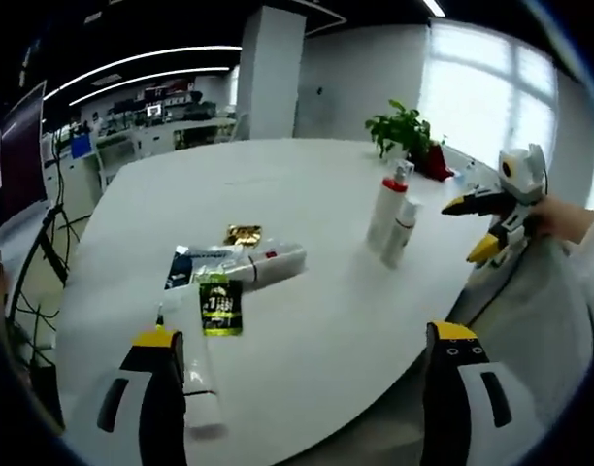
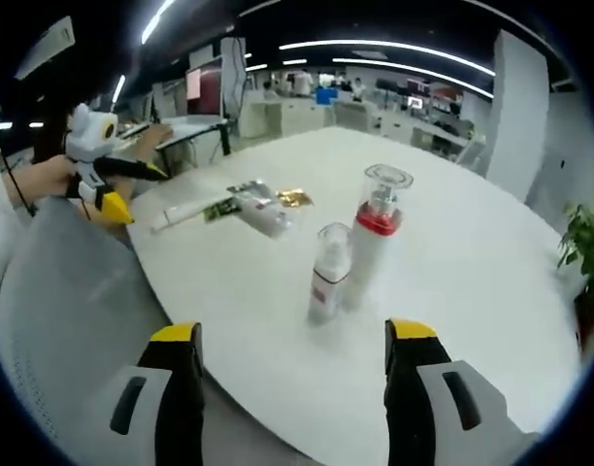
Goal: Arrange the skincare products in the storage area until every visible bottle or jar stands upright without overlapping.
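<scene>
Two skincare bottles stand upright side by side on the white table: a tall one with a red collar and a shorter white one. A clear bottle with a red label lies on its side among a white tube, a green sachet, a blue-white pack and a gold packet. My left gripper hangs open near the lying pile. My right gripper is open, short of the upright pair.
A potted plant stands at the table's far side beyond the upright bottles. The table edge curves close under both grippers. A person's hand holds the right gripper. Office desks and a pillar fill the background.
</scene>
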Motion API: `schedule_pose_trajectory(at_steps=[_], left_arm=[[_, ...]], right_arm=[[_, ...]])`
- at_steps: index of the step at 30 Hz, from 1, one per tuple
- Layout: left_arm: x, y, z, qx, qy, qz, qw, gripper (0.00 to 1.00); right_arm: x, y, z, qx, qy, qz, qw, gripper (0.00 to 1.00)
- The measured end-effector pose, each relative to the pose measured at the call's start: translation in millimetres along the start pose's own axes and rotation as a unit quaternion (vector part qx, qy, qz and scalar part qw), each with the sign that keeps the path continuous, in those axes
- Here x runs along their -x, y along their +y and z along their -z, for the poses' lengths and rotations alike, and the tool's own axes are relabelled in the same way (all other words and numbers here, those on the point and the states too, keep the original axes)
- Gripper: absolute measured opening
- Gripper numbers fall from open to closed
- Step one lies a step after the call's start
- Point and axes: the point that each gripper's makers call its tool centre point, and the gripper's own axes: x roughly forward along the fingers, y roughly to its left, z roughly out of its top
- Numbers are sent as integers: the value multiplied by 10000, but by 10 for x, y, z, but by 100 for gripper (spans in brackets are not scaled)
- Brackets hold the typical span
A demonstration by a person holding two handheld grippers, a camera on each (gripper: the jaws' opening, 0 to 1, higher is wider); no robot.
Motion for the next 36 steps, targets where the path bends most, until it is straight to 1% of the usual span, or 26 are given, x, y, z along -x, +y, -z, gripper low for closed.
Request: schedule_pose_trajectory(at_steps=[1,3,6,9,11,12,15,16,18,22,27,28,30,33,34,35,36], left_arm=[[8,22,-13,21,-57,-38,10000,98],[4,58,-6,35,-72,-58,10000,98],[-6,69,25,67,8,-117,9999,98],[-32,136,51,212,76,-212,9995,99],[-79,215,81,262,210,-267,9991,99],[-105,250,99,207,337,-294,9988,99],[-186,403,141,101,501,-417,9978,98],[-219,471,181,112,604,-468,9970,97],[-253,521,207,167,677,-491,9964,96],[-310,643,299,247,930,-612,9935,91],[-384,825,461,412,1306,-776,9875,85],[-366,847,445,425,1333,-786,9870,85],[-408,918,476,446,1463,-841,9846,82],[-455,958,542,365,1707,-852,9809,81],[-470,1004,578,308,1818,-918,9786,82],[-481,1000,585,321,1841,-887,9784,82],[-530,1065,601,312,1919,-912,9767,81]], right_arm=[[2,0,-3,-17,-11,-4,10000,75],[5,-2,3,-20,5,5,10000,75],[8,5,4,13,37,8,10000,75],[8,11,8,5,58,-9,10000,75],[6,10,13,-12,60,-12,10000,75],[7,5,14,-19,56,-1,10000,75],[13,-1,24,-37,72,25,10000,75],[17,-9,24,-26,71,48,10000,75],[23,-16,18,-23,59,70,10000,75],[31,-40,18,-37,48,104,9999,75],[18,-70,38,-70,57,120,9999,74],[15,-73,41,-81,63,118,9999,75],[14,-77,51,-87,82,110,9999,74],[9,-78,63,-91,109,107,9998,74],[7,-82,69,-90,117,113,9998,74],[10,-78,68,-88,121,117,9998,74],[10,-79,69,-95,125,122,9998,74]])
